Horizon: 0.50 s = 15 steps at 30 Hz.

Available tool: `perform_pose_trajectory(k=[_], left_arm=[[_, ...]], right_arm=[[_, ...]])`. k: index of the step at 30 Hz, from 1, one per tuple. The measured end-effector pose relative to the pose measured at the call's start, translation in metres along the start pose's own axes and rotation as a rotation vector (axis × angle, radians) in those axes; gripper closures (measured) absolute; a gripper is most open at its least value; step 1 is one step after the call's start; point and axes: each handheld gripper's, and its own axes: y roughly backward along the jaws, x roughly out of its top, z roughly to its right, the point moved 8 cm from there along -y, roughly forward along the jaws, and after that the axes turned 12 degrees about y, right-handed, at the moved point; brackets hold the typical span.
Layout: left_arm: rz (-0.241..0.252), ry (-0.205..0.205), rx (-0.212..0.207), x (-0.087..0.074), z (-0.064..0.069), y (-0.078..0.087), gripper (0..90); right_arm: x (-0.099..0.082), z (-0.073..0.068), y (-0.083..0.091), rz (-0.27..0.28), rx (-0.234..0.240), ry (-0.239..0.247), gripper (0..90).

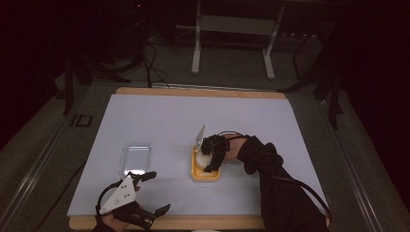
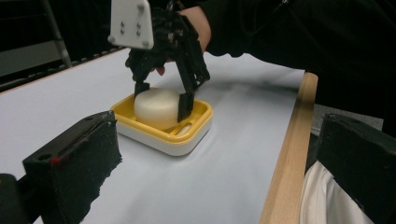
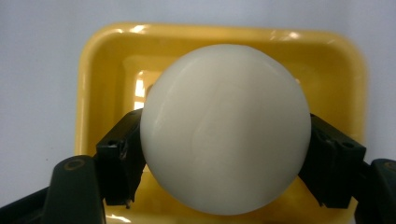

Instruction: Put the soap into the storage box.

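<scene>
From the high view I see a white table top (image 1: pixel 193 116) with a wooden edge. My right gripper (image 1: pixel 211 157) is near the middle of the table, a bit to the right. It reaches down into a yellow dish (image 1: pixel 205 173). A round white soap (image 1: pixel 202 157) sits in that dish, under the gripper. My left gripper (image 1: pixel 140 180) is at the near left corner, with its grey plate on top. Its jaws are apart and hold nothing. Just past it, farther from me, lies a clear lid (image 1: pixel 135 157), flat on the table. It is well apart from the yellow dish. Behind the table the room is dark, and I can see a metal stand (image 1: pixel 232 38) on the floor.

In the left gripper view my own two black jaws stand wide apart at the bottom. Between them, farther off, I see the yellow dish (image 2: pixel 189 133) on the white table top (image 2: pixel 224 177). The soap (image 2: pixel 156 107) is in the dish. The right gripper (image 2: pixel 162 95) comes down from above, with one jaw on each side of the soap, touching it. The person's hand (image 2: pixel 198 28) and a dark sleeve (image 2: pixel 299 37) are behind it. The wooden edge (image 2: pixel 289 154) runs along the right.

In the right gripper view the soap (image 3: pixel 226 126) is big and round. The two black jaws press on its left and right sides, so they are clamped on it. The yellow dish (image 3: pixel 98 74) is under the soap. I cannot tell if the soap rests on the dish bottom.
</scene>
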Motion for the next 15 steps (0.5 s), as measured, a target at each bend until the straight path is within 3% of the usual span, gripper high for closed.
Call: perform_pose_trajectory(k=[4, 9, 15], left_arm=[[-0.002, 0.001, -0.002, 0.000, 0.000, 0.000, 0.1], [-0.003, 0.001, -0.002, 0.000, 0.000, -0.001, 0.1], [-0.006, 0.001, -0.003, -0.001, 0.000, -0.001, 0.1]], right_arm=[[-0.001, 0.002, -0.004, -0.012, 0.003, -0.030, 24.6], [-0.002, 0.001, -0.003, -0.039, -0.014, -0.023, 24.1], [0.003, -0.001, 0.013, 0.009, -0.035, -0.031, 22.8]])
